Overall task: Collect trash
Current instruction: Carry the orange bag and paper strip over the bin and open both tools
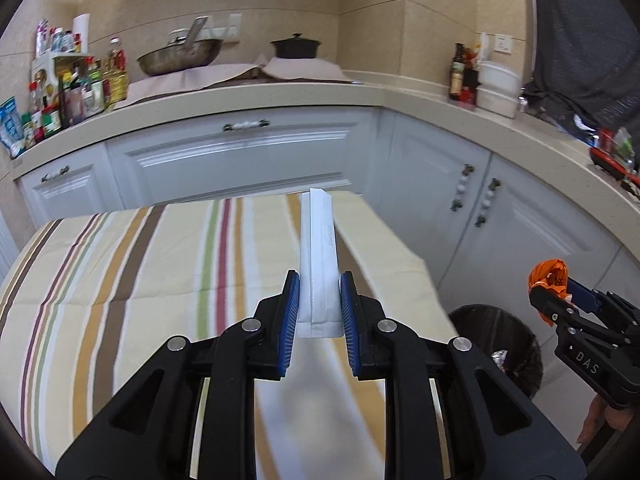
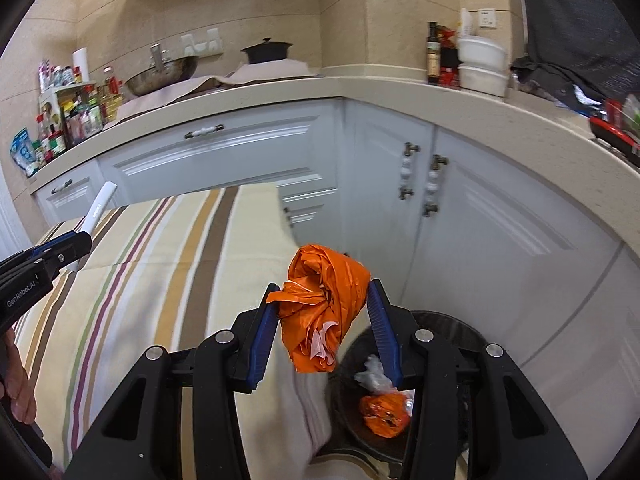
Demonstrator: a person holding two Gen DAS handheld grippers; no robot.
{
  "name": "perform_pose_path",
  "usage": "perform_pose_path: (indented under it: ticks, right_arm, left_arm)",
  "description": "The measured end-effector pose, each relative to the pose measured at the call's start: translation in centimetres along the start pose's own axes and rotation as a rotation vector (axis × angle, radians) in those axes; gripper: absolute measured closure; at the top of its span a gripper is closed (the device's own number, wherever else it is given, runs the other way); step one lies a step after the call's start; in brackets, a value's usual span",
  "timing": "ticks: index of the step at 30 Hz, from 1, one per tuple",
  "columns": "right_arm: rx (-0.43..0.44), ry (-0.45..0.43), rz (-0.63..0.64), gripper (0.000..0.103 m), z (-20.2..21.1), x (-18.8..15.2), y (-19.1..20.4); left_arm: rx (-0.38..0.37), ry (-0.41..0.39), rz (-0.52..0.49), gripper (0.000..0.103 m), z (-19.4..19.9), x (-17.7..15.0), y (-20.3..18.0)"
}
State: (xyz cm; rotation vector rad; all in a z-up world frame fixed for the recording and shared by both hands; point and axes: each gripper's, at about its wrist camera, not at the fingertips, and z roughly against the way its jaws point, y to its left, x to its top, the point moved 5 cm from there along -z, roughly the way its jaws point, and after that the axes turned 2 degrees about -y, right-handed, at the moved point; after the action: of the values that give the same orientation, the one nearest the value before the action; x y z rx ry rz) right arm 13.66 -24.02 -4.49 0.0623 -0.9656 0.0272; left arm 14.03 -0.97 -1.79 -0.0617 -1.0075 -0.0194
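Observation:
My left gripper (image 1: 319, 298) is shut on a long white flat packet (image 1: 318, 248) and holds it above the striped tablecloth (image 1: 120, 272). It also shows in the right wrist view (image 2: 86, 236), where the packet (image 2: 98, 208) sticks up. My right gripper (image 2: 322, 304) is shut on a crumpled orange plastic bag (image 2: 324, 304), held over the table's right edge, above a dark round trash bin (image 2: 440, 324). The bin holds an orange wrapper (image 2: 384, 416) and clear plastic (image 2: 374, 374). In the left wrist view the right gripper (image 1: 550, 292) with the orange bag (image 1: 548, 278) is above the bin (image 1: 496, 340).
White kitchen cabinets (image 1: 240, 156) and a beige L-shaped counter (image 1: 280, 96) stand behind the table. On the counter are bottles (image 1: 72, 92), a wok (image 1: 180, 56), a black pot (image 1: 296, 46), white containers (image 1: 498, 88) and a red tray (image 1: 612, 160).

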Motion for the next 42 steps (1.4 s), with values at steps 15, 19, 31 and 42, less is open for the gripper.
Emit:
perform_pose_path:
  ticks: [15,19,31,42]
  right_arm:
    - [-0.199,-0.028,-0.144,0.058,4.8,-2.9,-10.3]
    - [-0.226,-0.022,-0.17,0.058,4.4,-3.6,-12.1]
    - [-0.215,0.014,-0.196,0.058,1.7,-5.1,-14.0]
    - [-0.235,0.013,-0.216,0.037,-0.8,-5.0,-15.5]
  left_arm:
    - [-0.213,0.029,-0.165,0.083,-0.4,-2.0,-12.8]
    - [-0.238,0.033,-0.188,0.083,-1.4,-2.6,-15.3]
    - [-0.253,0.091,-0.236,0.083,-5.1,-4.4,-19.7]
    - [-0.249,0.135,-0.249,0.057,-8.1,-4.7,-21.8]
